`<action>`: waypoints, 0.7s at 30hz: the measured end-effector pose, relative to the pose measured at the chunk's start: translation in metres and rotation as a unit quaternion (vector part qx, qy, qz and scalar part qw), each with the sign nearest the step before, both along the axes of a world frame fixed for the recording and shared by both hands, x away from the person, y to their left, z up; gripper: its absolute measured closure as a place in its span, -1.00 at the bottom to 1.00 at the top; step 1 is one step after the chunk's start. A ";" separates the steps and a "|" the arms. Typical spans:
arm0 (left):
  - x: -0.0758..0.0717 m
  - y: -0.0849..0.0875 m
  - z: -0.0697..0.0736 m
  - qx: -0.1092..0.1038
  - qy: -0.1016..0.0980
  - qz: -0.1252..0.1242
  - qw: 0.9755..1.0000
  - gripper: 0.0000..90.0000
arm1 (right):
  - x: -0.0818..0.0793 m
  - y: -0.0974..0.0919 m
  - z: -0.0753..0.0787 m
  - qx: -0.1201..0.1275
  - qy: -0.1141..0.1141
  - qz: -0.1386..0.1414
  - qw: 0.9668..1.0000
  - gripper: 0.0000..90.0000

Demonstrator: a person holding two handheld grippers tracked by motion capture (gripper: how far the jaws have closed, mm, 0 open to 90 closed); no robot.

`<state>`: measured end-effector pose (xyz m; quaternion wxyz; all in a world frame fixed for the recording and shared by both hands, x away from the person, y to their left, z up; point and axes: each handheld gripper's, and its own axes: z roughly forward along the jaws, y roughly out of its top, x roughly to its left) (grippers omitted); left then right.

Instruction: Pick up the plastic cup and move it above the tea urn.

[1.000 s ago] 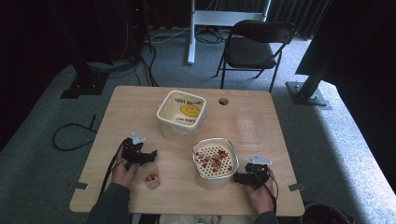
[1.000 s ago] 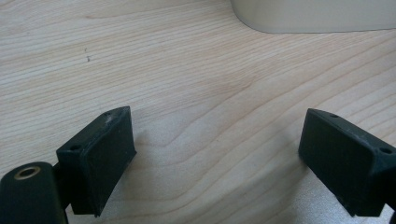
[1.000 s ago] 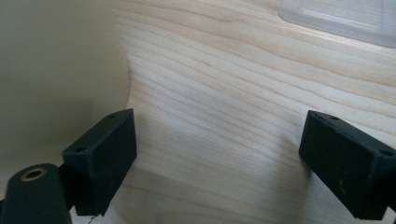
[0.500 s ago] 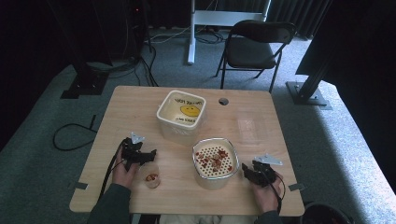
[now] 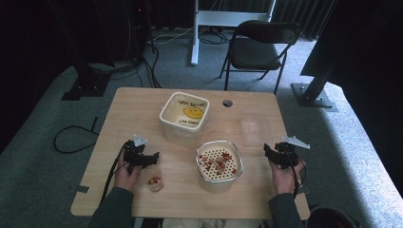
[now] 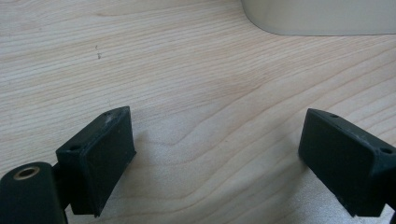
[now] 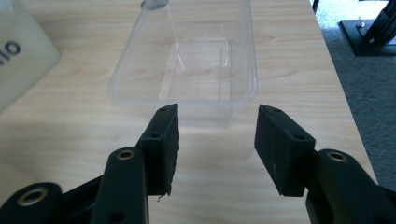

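A person seated at a light wooden desk holds a two-jaw tool in each hand. In the high view the right tool hangs above the desk's right side, well apart from the perforated tub of reddish-brown pieces that sits near the middle of the front edge. Its jaws have just been closing and now stand partly apart with nothing between them. In the right gripper view that tool points at a clear plastic container, which stands upright and empty on the desk just beyond the jaw tips, untouched; in the high view the same container is a faint outline between the tub and the desk's right edge.

The left tool rests low over the desk's left front area, just above a small clear cup holding a few reddish pieces. In the left gripper view its jaws are spread wide over bare wood grain, gripping nothing, with the corner of a cream container at the top of the frame.

That cream container, marked with a yellow smiling face, stands behind the perforated tub, near the desk's centre. A folding chair stands on the grey carpet beyond the far edge of the desk.
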<state>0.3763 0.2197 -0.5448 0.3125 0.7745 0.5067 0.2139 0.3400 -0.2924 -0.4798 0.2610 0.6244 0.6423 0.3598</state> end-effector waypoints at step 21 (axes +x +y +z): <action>-0.001 -0.001 0.000 0.000 0.000 0.005 1.000 -0.75 | 0.061 -0.013 -0.011 0.015 0.046 0.003 0.999 0.86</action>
